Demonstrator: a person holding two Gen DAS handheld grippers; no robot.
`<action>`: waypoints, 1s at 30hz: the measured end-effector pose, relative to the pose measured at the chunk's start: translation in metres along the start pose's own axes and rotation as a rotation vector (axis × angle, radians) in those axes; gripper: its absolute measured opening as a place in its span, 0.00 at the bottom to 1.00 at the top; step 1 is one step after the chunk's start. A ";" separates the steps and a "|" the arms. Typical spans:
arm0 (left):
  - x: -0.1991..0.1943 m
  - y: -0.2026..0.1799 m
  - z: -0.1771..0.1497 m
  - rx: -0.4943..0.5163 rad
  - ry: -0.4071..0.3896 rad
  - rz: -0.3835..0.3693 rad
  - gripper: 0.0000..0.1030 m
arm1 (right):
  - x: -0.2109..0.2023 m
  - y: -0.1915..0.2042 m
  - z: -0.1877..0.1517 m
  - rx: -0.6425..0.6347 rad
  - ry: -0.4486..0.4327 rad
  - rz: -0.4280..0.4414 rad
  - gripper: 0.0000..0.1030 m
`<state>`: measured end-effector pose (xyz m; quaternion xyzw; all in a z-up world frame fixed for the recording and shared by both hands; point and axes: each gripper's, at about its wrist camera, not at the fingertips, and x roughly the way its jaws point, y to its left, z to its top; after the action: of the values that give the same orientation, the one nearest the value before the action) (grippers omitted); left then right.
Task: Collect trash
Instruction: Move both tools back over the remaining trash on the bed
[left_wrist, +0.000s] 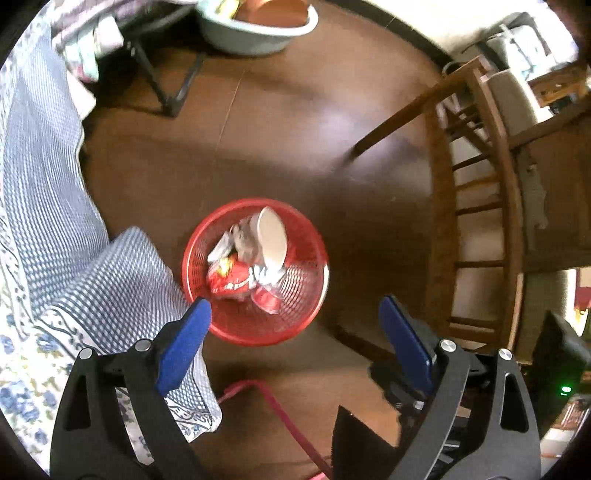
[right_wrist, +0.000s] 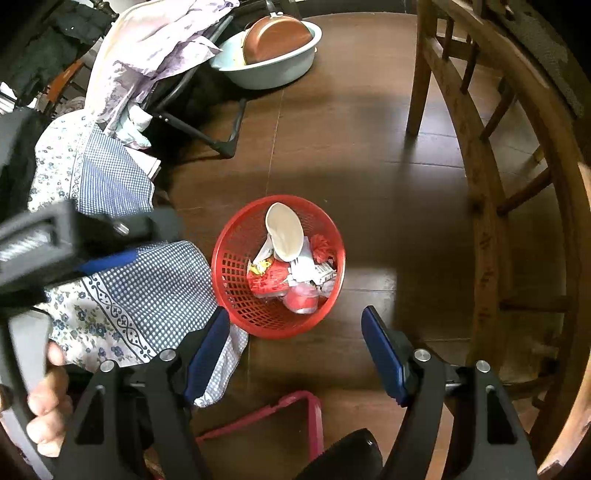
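A red mesh basket (left_wrist: 310, 299) stands on the brown wooden floor, also in the right wrist view (right_wrist: 236, 277). It holds trash: a white paper plate (left_wrist: 271, 236) (right_wrist: 284, 230), a red wrapper (left_wrist: 229, 278) (right_wrist: 267, 280), crumpled paper (right_wrist: 306, 267) and a red cup (right_wrist: 303, 297). My left gripper (left_wrist: 295, 310) is open and empty, above and in front of the basket. My right gripper (right_wrist: 295, 321) is open and empty, also above the basket's near rim. The left gripper's body shows at the left of the right wrist view (right_wrist: 55, 240).
A blue checked and floral cloth (left_wrist: 44, 221) (right_wrist: 140, 288) hangs at the left, touching the basket. A wooden chair (left_wrist: 476, 206) (right_wrist: 480, 184) stands at the right. A pale basin (right_wrist: 273, 70) with a brown pan sits far back. A pink frame (right_wrist: 303, 406) lies near the front.
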<state>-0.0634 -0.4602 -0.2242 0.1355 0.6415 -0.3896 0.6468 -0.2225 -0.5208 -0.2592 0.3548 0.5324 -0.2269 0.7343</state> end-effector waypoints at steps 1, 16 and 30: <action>-0.007 -0.002 0.000 0.003 -0.019 -0.005 0.87 | -0.001 0.002 0.000 -0.003 -0.001 -0.003 0.70; -0.176 0.011 -0.038 -0.019 -0.403 -0.031 0.87 | -0.068 0.046 -0.003 -0.089 -0.114 -0.023 0.85; -0.333 0.171 -0.126 -0.307 -0.724 0.276 0.91 | -0.136 0.274 -0.014 -0.473 -0.273 0.196 0.89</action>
<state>0.0032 -0.1522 0.0144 -0.0236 0.3989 -0.2215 0.8895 -0.0809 -0.3392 -0.0570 0.1897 0.4299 -0.0703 0.8799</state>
